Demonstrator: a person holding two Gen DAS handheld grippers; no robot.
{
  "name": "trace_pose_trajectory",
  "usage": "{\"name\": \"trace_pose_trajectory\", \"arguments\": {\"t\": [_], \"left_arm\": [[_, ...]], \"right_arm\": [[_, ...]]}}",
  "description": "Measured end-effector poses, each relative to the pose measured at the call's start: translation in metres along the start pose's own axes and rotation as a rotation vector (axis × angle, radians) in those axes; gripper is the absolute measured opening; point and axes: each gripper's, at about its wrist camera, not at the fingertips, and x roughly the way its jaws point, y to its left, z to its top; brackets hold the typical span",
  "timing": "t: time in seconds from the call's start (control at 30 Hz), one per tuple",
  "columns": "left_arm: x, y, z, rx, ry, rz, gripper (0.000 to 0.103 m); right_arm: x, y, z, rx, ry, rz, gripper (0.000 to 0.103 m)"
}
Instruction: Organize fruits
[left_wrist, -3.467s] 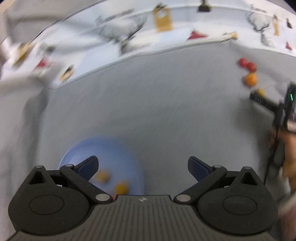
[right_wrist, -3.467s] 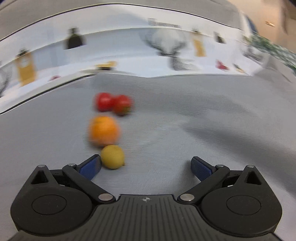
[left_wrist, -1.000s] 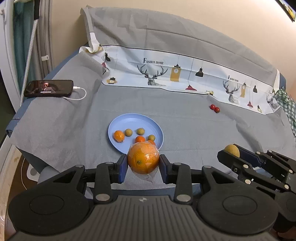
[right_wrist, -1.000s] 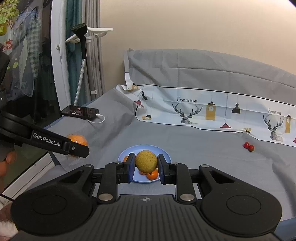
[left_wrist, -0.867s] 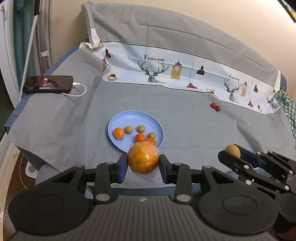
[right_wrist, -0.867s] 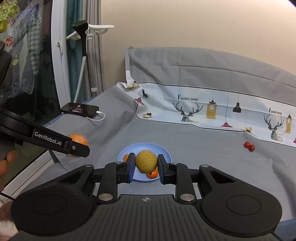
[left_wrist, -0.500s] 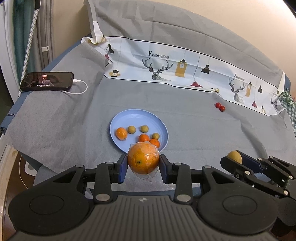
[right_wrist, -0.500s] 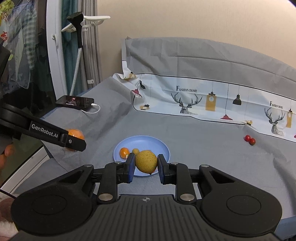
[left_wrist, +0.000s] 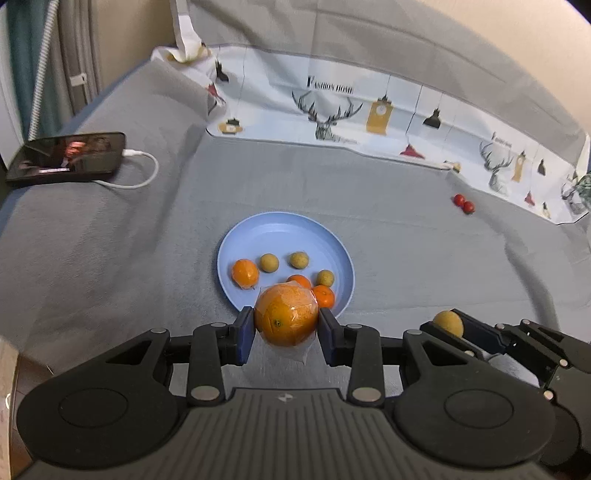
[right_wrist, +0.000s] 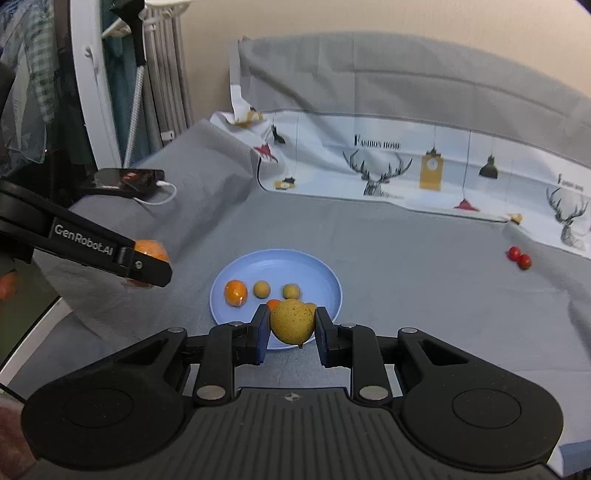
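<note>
My left gripper (left_wrist: 286, 325) is shut on a large wrapped orange (left_wrist: 286, 317) and holds it above the near rim of a blue plate (left_wrist: 284, 232). The plate holds several small oranges and yellow-green fruits. My right gripper (right_wrist: 291, 325) is shut on a yellow lemon (right_wrist: 291, 320), also just short of the plate (right_wrist: 277, 266). The right gripper with the lemon (left_wrist: 448, 323) shows at the lower right of the left wrist view. The left gripper with the orange (right_wrist: 149, 251) shows at the left of the right wrist view. Two red cherry tomatoes (left_wrist: 463, 203) lie far right on the grey cloth.
A phone (left_wrist: 66, 157) with a white cable lies at the far left near the cloth's edge. A printed white-and-grey backdrop (left_wrist: 369, 110) rises behind the surface. A white pole and curtains (right_wrist: 136, 74) stand at the left.
Both grippers have moved forward and lower toward the plate, each still holding its fruit. The plate looks larger and closer now.
</note>
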Motion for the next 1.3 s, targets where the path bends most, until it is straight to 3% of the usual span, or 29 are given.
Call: {"name": "trace_pose_trajectory", "arguments": {"t": [0.47,0.7,0.73,0.77,0.8,0.83,0.87,0.93,1.0,1.3], "left_arm": [[0.129,0.005,0.056,0.038,0.119,0.049,0.04],[0.172,0.009,0.076,0.053,0.149,0.06,0.04],[0.174,0.009,0.079,0.057,0.147,0.059,0.046],[0.175,0.009,0.082,0.065,0.136,0.062,0.064],[0.174,0.009,0.085,0.068,0.119,0.068,0.076],[0.17,0.009,0.087,0.069,0.093,0.073,0.097],[0.164,0.009,0.089,0.07,0.062,0.079,0.103],[0.152,0.008,0.09,0.085,0.023,0.092,0.102],[0.142,0.007,0.086,0.1,0.027,0.108,0.103],[0.063,0.016,0.031,0.026,0.065,0.145,0.103]], "right_arm": [[0.131,-0.013,0.019,0.012,0.14,0.03,0.027],[0.181,-0.013,0.02,-0.018,0.185,0.04,0.027],[0.186,-0.013,0.02,-0.023,0.188,0.045,0.027],[0.192,-0.013,0.022,-0.03,0.194,0.051,0.027],[0.196,-0.013,0.023,-0.031,0.196,0.054,0.029],[0.199,-0.014,0.025,-0.031,0.194,0.057,0.04],[0.201,-0.015,0.027,-0.034,0.192,0.054,0.048],[0.197,-0.017,0.031,-0.027,0.171,0.036,0.071],[0.187,-0.021,0.033,-0.011,0.16,0.021,0.079],[0.105,-0.019,0.014,0.056,0.195,0.004,0.091]]}}
